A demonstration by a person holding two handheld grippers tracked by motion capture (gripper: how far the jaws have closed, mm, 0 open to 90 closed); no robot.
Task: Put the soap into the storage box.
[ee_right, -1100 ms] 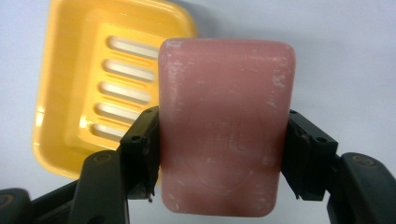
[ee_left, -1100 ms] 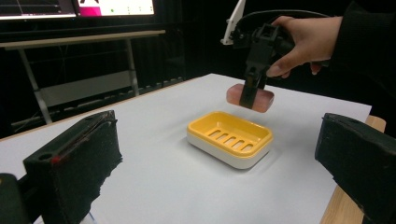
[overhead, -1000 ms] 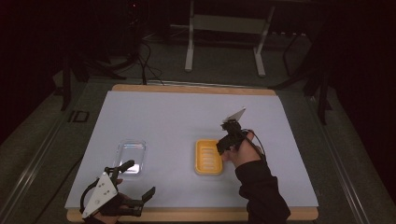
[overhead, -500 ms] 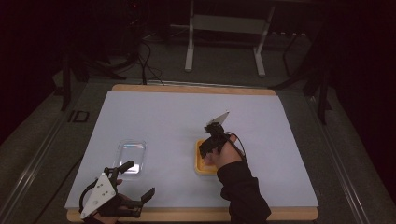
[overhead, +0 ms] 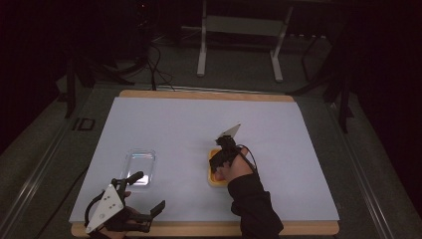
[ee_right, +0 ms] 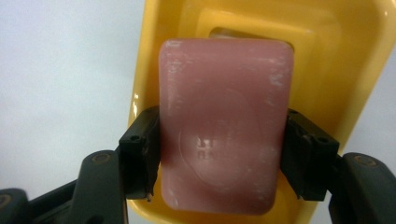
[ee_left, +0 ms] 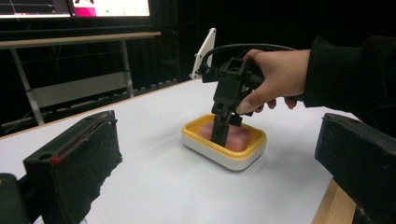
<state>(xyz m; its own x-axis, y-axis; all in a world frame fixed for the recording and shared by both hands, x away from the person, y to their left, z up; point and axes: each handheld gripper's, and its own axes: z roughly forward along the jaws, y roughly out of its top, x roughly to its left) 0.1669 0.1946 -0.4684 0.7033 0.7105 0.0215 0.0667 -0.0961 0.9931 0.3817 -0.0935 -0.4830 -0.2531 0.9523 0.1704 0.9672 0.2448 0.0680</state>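
The right gripper points steeply down into the yellow soap dish, its fingers set against the two long sides of the pink bar of soap that lies in the dish. Taking the bar across its narrow width is probably the only hold the dish allows, since the rim leaves little room at the ends. The pads touch the soap on both sides, so the fingers look closed on it, though how firmly they press cannot be told. From the left gripper view the bar seems to sit low in the dish, and whether it rests on the bottom or is just off it is hard to make out.

In the high view the dish sits near the middle of the tabletop, largely covered by the right hand and its gripper, so the soap is hidden there. To the dish's left lies a clear plastic lid or tray; which of the two it is stays uncertain, because glare washes out its shape.

The left gripper hangs near the tabletop's front edge, below the clear piece, with its fingers spread wide and nothing between them, apparently waiting. The room behind the tabletop is dark.
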